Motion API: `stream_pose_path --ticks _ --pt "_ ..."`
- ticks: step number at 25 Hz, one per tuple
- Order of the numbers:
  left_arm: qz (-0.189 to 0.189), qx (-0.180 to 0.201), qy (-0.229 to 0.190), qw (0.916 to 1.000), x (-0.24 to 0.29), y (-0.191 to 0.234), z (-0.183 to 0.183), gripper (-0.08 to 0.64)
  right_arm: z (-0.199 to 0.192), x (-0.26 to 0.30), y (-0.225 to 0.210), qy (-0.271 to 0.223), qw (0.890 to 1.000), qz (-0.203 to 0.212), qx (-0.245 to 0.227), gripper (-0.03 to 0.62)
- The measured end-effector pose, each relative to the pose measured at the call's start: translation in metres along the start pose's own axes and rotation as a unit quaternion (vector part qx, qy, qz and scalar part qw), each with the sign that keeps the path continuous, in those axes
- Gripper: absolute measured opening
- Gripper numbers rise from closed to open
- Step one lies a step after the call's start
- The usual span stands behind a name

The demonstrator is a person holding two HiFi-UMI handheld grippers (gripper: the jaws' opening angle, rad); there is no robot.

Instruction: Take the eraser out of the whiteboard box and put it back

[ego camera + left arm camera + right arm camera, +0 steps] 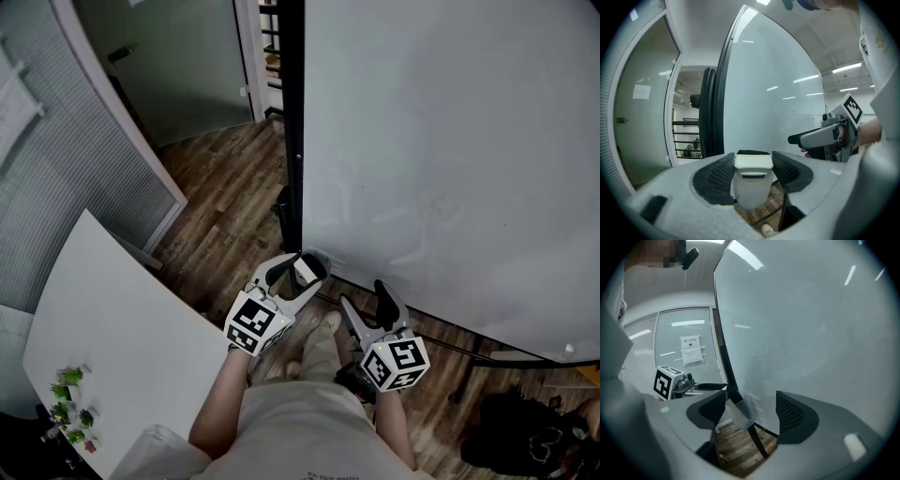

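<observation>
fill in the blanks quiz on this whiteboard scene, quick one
1. The left gripper is shut on the ___.
2. The right gripper is ___ and holds nothing.
3. Both grippers point toward the large upright ___.

Missing words: eraser; open; whiteboard.

eraser in left tool | whiteboard ahead | table left

Seen from above, the left forearm and right forearm reach forward from the torso, each hand carrying a two-jaw gripper. The two grippers sit side by side, tilted slightly downward. The left gripper is clamped on a white eraser, its pads against the eraser's sides. The right gripper has its jaws apart with nothing between them.
</observation>
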State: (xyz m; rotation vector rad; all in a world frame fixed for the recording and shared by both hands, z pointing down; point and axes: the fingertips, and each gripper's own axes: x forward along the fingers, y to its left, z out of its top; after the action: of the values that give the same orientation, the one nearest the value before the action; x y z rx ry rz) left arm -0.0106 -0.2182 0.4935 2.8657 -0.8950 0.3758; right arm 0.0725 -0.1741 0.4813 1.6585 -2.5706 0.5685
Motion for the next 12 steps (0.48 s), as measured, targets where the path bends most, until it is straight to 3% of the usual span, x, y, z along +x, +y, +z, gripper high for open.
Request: stream_pose_path --ticks 12 --pt "0.002 0.000 -0.018 0.9998 -0.007 -0.002 0.013 0.252 0.005 -0.005 0.002 -0.008 1.000 -0.002 -0.002 0.339"
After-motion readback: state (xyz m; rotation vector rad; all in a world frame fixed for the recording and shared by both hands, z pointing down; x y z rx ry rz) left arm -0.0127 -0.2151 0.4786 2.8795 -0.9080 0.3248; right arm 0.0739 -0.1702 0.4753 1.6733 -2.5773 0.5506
